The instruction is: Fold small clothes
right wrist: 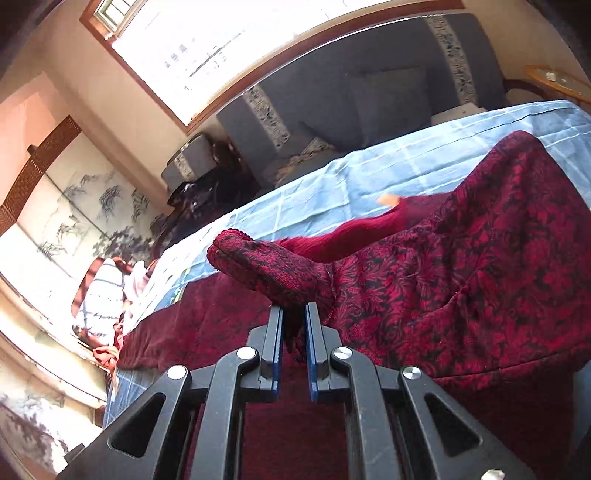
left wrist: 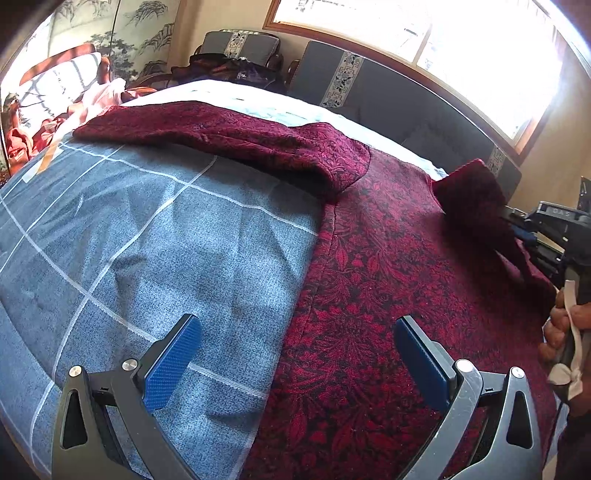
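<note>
Both tools are seen over a bed. On the left tool (left wrist: 297,363) the blue-padded jaws stand wide apart with nothing between them, above the place where a dark red floral garment (left wrist: 388,266) meets the blue-grey checked bedspread (left wrist: 129,236). On the right tool (right wrist: 294,345) the jaws are drawn close together and a fold of the red garment (right wrist: 461,280) is pinched between the pads, so that a cuff-like end of a sleeve (right wrist: 258,266) is lifted clear of the bed.

From the left wrist view the garment is shown spread flat across the right half of the bedspread, with the other sleeve (left wrist: 229,136) stretched out to the left along the far side. At the right edge of that view the right tool (left wrist: 517,230) is seen from the side, held by a hand (left wrist: 563,325) with a pale strap in its grip, and a raised flap of red cloth is seen at its tip. None of this hand is shown in the right wrist view, which is strongly tilted.

A dark grey padded headboard (left wrist: 388,92) with patterned bands is seen beyond the bed, under a bright wood-framed window (left wrist: 443,33). A wall painting of trees (right wrist: 85,206) and a heap of bedding and clothes (left wrist: 55,99) are seen at the far left corner.
</note>
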The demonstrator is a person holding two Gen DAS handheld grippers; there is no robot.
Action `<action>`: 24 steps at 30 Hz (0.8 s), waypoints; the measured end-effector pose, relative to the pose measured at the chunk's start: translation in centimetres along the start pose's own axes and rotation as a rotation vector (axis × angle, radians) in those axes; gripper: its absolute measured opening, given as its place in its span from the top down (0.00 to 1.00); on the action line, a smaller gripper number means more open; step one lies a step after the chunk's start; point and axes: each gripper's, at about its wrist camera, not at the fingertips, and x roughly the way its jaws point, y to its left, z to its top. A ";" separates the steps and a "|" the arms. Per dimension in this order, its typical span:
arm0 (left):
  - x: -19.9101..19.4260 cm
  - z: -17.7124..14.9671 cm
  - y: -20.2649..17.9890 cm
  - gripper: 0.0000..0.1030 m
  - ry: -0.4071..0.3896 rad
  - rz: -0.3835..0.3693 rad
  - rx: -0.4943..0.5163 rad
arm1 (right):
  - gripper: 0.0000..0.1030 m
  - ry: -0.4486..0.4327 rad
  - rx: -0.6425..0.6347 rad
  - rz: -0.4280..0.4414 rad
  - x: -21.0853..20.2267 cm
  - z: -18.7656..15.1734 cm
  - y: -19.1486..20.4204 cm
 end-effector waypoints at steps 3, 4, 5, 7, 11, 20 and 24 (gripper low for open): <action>-0.2 0.0 0.2 0.00 -0.005 -0.013 -0.009 | 0.90 0.037 -0.034 -0.006 3.5 -1.3 2.5; -0.2 -0.1 0.3 0.00 -0.007 -0.017 -0.012 | 0.90 0.042 -0.038 -0.006 4.3 -1.6 3.0; -0.4 -0.1 0.3 0.00 -0.008 -0.022 -0.015 | 0.90 0.046 -0.041 -0.008 4.8 -2.0 3.4; -0.4 -0.1 0.4 0.00 -0.010 -0.029 -0.019 | 0.90 0.055 -0.029 0.000 5.6 -2.4 3.6; -0.5 -0.1 0.5 0.00 -0.013 -0.040 -0.026 | 0.90 0.049 0.003 0.034 6.2 -2.6 3.2; -0.7 -0.2 0.7 0.00 -0.014 -0.040 -0.030 | 0.81 0.156 0.000 0.075 8.9 -3.8 2.8; -0.6 -0.2 0.6 0.00 -0.010 -0.032 -0.025 | 0.61 0.173 0.024 0.155 7.3 -3.7 2.3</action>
